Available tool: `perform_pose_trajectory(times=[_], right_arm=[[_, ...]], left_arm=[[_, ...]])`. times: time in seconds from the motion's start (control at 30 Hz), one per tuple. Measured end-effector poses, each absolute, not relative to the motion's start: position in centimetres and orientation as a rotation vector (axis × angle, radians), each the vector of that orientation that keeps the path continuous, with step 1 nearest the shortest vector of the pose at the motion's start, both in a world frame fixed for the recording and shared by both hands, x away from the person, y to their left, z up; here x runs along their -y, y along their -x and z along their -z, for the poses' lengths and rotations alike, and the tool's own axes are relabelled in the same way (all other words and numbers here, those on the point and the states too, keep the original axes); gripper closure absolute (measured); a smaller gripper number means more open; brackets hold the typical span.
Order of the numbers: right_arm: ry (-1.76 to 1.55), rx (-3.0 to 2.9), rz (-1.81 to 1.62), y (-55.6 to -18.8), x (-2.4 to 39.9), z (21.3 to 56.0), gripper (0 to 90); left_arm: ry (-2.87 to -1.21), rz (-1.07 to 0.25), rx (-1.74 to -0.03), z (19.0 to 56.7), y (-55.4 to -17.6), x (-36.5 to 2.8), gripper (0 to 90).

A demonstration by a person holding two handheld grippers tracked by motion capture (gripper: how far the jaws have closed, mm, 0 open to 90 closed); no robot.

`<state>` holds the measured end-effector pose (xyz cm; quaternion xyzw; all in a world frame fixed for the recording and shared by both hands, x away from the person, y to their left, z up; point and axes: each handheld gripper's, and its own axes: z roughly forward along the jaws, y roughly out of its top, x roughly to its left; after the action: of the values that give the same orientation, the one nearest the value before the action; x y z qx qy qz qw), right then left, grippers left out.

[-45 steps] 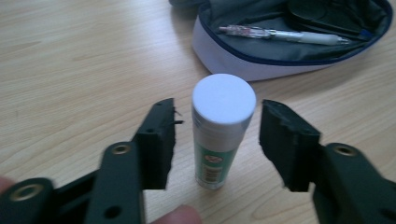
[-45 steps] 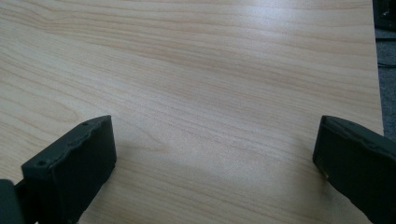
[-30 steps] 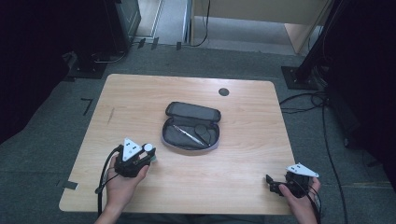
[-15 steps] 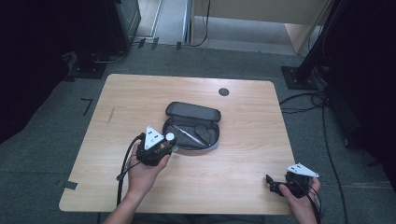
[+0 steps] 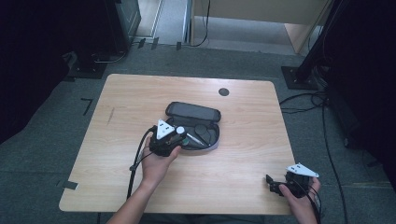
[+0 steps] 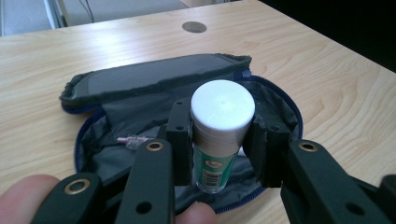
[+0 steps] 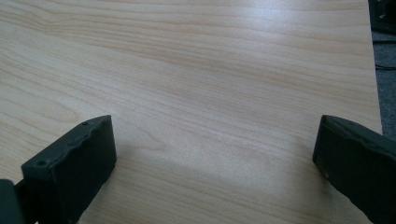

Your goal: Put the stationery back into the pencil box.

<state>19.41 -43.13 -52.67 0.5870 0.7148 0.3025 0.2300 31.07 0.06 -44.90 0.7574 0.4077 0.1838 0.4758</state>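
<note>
Wooden light-grained table (image 5: 243, 163), high view: left gripper (image 5: 180, 136) over open dark zip pouch (image 5: 191, 110); left gripper view: jaws clamp white-capped green-labelled cylindrical tube (image 6: 220, 135) above that pouch; right gripper view: right gripper (image 7: 215, 163) spread wide on bare tabletop.

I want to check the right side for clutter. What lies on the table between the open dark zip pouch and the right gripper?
In the high view, only bare wooden table lies between the open dark zip pouch and the right gripper.
</note>
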Motion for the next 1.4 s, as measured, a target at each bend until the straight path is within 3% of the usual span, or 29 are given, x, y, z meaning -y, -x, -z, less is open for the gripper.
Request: perform_pose_trajectory(times=[0.27,0.73,1.03,1.4], right_arm=[[-1.615,-1.966,-0.832,-19.4,43.1,52.7,0.0],[-1.615,-1.967,-0.832,-19.4,43.1,52.7,0.0],[-1.615,-1.966,-0.832,-19.4,43.1,52.7,0.0],[-1.615,-1.967,-0.832,-19.4,43.1,52.7,0.0]], left_arm=[[-1.853,-0.368,-0.999,46.1,-32.1,0.1,65.1],[-1.86,-0.393,-1.001,46.5,-32.9,-1.5,59.1],[-1.897,-0.396,-1.04,47.2,-33.3,-1.9,73.2],[-1.878,-0.422,-1.033,47.1,-31.1,-3.1,55.5]])
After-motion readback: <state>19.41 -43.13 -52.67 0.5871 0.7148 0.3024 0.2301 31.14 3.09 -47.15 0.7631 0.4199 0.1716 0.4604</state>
